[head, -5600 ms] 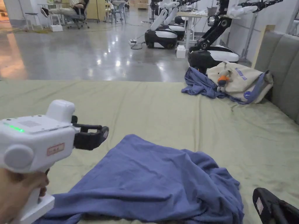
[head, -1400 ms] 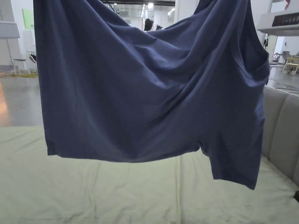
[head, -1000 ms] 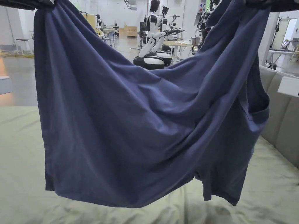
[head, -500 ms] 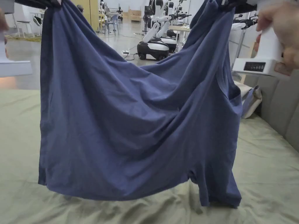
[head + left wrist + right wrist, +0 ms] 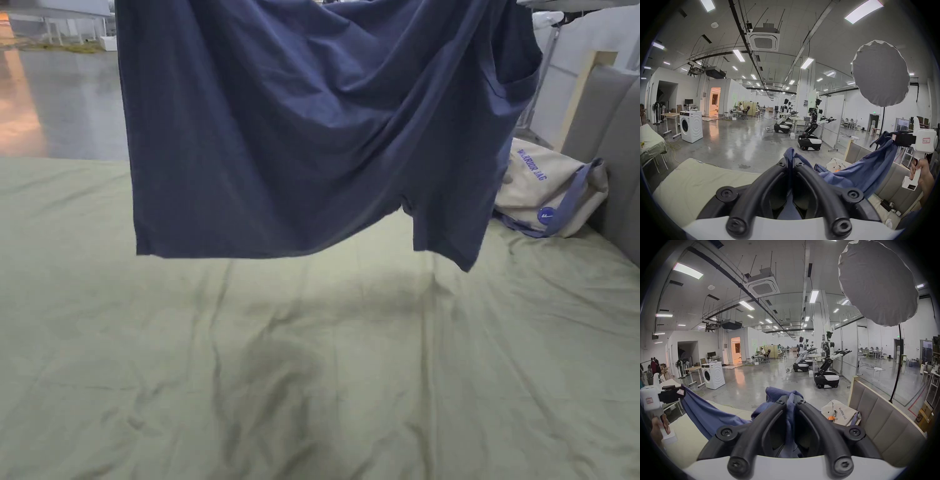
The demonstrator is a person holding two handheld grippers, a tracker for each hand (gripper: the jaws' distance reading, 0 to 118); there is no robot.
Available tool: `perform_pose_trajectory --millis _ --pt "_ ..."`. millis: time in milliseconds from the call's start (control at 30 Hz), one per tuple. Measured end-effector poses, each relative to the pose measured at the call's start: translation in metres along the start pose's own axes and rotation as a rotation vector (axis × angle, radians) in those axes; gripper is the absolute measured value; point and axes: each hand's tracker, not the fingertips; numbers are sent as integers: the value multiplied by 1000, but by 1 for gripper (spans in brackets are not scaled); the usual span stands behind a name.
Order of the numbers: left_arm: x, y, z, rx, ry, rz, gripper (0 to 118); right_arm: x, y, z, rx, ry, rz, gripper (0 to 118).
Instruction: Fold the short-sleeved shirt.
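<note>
green bed sheet (image 5: pixel 312 375) below, blue shirt (image 5: pixel 300 125) hanging spread sideways, both hand-held grippers (image 5: pixel 790 164) (image 5: pixel 791 400) clamped on it

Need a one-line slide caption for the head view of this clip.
Blue short-sleeved shirt held up by its top edge, hanging clear above the green bedsheet, a cream tote bag lying by the headboard.

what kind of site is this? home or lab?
Most likely a robotics lab or data-collection hall, not a home. Wheeled humanoid robots stand on an open polished concrete floor, a washing machine sits loose as a prop, and a bed with a green sheet serves as the work surface.
</note>
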Motion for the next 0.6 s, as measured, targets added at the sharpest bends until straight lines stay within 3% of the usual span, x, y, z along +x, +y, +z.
perform_pose_trajectory --millis 100,300,600 --pt "-10 -31 2 -14 -40 11 5 17 -31 5 -15 17 -28 6" --pt "-15 -127 35 -90 -131 82 5 39 -129 40 -111 142 -122 6" --pt "-2 -255 152 -182 -176 117 5 70 -286 176 -231 177 -199 6"
